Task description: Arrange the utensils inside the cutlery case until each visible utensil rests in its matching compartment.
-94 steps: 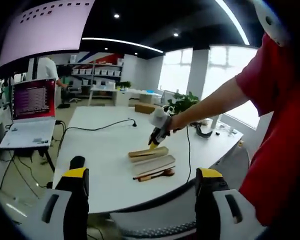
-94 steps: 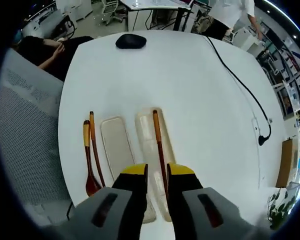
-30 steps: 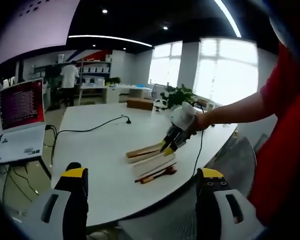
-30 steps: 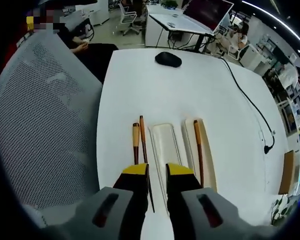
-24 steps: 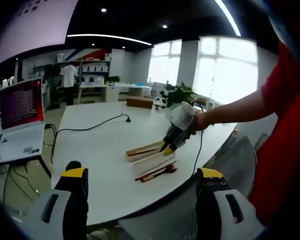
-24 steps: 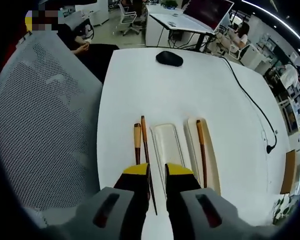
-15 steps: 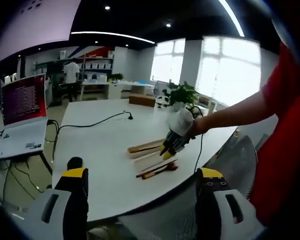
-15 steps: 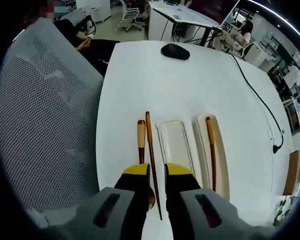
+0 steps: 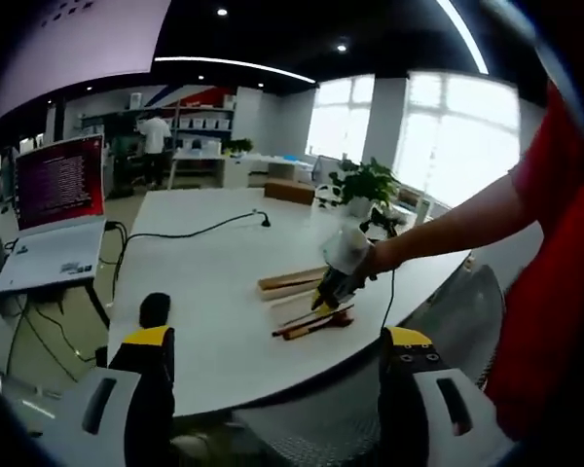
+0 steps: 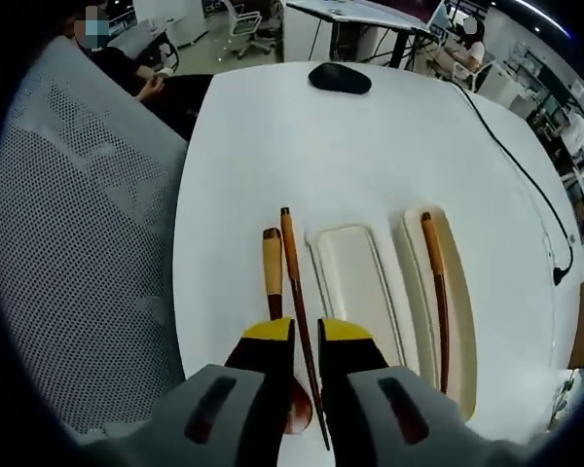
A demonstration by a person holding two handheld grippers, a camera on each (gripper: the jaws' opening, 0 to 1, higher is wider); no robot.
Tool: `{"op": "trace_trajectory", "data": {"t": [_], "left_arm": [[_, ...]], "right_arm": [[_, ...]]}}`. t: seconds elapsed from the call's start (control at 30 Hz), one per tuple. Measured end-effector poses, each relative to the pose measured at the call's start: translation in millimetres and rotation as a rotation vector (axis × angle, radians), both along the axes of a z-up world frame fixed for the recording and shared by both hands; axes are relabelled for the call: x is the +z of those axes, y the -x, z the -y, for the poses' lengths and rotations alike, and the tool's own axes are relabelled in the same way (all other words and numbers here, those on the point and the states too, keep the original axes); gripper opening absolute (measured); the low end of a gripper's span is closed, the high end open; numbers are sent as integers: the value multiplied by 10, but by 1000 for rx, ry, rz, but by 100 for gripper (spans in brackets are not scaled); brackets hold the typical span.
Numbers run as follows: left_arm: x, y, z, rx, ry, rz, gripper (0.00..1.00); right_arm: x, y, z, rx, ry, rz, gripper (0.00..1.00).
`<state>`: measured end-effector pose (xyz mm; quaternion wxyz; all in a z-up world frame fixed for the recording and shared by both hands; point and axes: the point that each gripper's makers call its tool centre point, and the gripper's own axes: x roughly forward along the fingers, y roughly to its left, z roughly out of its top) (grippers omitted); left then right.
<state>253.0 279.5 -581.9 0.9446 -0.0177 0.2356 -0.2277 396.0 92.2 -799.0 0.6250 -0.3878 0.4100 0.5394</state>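
Note:
Two pale halves of the cutlery case lie side by side on the white table (image 10: 389, 146). The right half (image 10: 460, 292) holds one brown chopstick (image 10: 436, 282); the left half (image 10: 355, 282) holds nothing. A wooden spoon (image 10: 273, 268) and a second chopstick (image 10: 294, 263) lie on the table left of the case. My right gripper (image 10: 307, 336) is low over this chopstick, jaws a narrow gap apart with the stick running between them. In the left gripper view it (image 9: 323, 304) touches down at the spoon and chopstick (image 9: 311, 323). My left gripper (image 9: 277, 341) hangs back, open wide, holding nothing.
A black mouse (image 10: 339, 78) lies at the table's far end and a black cable (image 10: 526, 165) crosses its right side. A grey mesh chair (image 10: 78, 243) stands at the left edge. A laptop (image 9: 58, 209) sits on a side stand, and a plant (image 9: 365, 185) stands behind the table.
The right gripper has moved from over the case half with the chopstick to the loose chopstick beside the spoon and come lower; its gap has narrowed slightly. The left gripper has stayed back, open.

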Motion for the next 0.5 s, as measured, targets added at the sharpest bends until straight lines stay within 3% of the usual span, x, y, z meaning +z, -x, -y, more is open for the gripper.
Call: {"op": "trace_trajectory", "data": {"t": [0.1, 0.5], "left_arm": [[0, 21, -19, 0, -13, -1, 89], [-12, 37, -73, 34, -11, -10, 89]], "right_arm": [[-45, -34, 8, 9, 13, 26, 9], [-155, -16, -54, 60, 39, -6, 4]]}}
